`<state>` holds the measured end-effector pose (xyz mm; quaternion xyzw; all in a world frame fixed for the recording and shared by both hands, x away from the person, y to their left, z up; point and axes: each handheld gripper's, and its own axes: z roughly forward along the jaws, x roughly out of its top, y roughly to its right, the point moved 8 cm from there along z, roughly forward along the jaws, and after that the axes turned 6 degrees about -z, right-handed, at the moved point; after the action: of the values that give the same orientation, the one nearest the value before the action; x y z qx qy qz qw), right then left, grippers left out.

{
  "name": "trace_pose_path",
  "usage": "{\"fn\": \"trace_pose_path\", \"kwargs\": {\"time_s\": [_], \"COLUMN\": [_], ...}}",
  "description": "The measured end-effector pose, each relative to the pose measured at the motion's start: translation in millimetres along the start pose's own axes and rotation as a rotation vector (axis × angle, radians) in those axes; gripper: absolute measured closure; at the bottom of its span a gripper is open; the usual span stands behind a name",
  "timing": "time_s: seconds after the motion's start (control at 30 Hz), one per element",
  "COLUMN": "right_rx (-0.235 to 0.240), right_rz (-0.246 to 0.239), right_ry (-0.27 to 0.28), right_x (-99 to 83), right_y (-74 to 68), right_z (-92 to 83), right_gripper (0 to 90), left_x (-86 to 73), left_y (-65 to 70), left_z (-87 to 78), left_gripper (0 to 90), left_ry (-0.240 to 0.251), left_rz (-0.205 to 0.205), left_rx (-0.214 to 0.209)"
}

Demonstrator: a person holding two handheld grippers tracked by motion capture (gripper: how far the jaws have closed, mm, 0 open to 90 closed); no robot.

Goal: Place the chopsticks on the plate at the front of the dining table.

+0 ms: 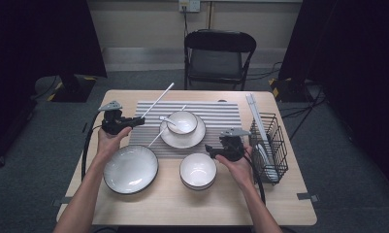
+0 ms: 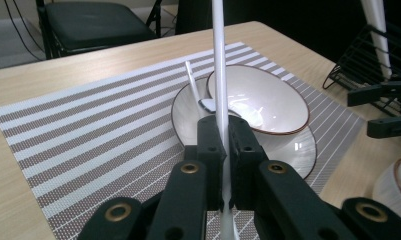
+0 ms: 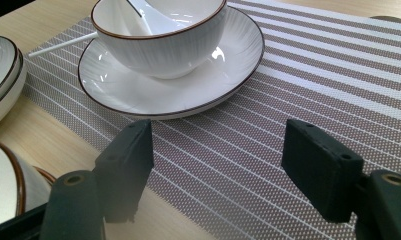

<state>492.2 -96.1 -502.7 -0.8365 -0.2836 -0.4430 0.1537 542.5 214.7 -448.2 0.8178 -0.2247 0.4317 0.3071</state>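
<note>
The left tongs (image 1: 134, 121) are clamped on a white chopstick (image 1: 158, 100), gripping it low on its length, so most of the stick runs up and away from the jaws toward the far side of the counter (image 1: 148, 208). In the left gripper view the chopstick (image 2: 219, 75) rises straight out of the closed jaws, with a short end poking out below them. Taking the small bowl (image 1: 182, 121) on its saucer (image 1: 182, 138) as the landmark, the held stick hangs left of it, above the striped mat (image 1: 216, 114). A second chopstick (image 1: 155, 140) lies on the mat with one end at the saucer's left rim, pointing toward the big plate (image 1: 130, 169) nearer the person. A spoon (image 1: 167, 119) rests in the bowl.

The right tongs (image 1: 211, 153) stand apart and hold nothing, low over the mat's near edge, right of and nearer than the bowl. The left tongs look nearer the lying stick, whose long axis runs roughly parallel to the held one, so pairing them probably falls to the left hand.
</note>
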Motion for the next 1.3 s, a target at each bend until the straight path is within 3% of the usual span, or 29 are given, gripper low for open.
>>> {"fn": "trace_pose_path", "kwargs": {"time_s": [0.27, 0.73, 1.0, 1.3], "right_rx": [-0.037, -0.05, -0.072, -0.089], "right_rz": [-0.004, -0.002, 0.002, -0.032], "right_ry": [-0.016, -0.092, -0.135, -0.154], "right_x": [-4.7, -26.0, -40.6, -44.7], "right_y": [9.4, 13.6, 21.7, 20.3], "right_z": [-1.1, 13.1, 18.3, 20.4], "right_gripper": [28.7, 28.9, 29.1, 27.5], "left_x": [-7.6, -29.3, -35.5, -40.8], "left_y": [-8.1, -15.7, -15.7, -18.3], "left_z": [11.9, 32.7, 42.7, 47.8], "left_gripper": [86.2, 86.1, 86.1, 86.0], "left_ry": [-0.026, -0.09, -0.117, -0.14], "left_rz": [-0.027, -0.06, -0.055, -0.073], "left_rx": [0.004, 0.018, 0.032, 0.038]}}
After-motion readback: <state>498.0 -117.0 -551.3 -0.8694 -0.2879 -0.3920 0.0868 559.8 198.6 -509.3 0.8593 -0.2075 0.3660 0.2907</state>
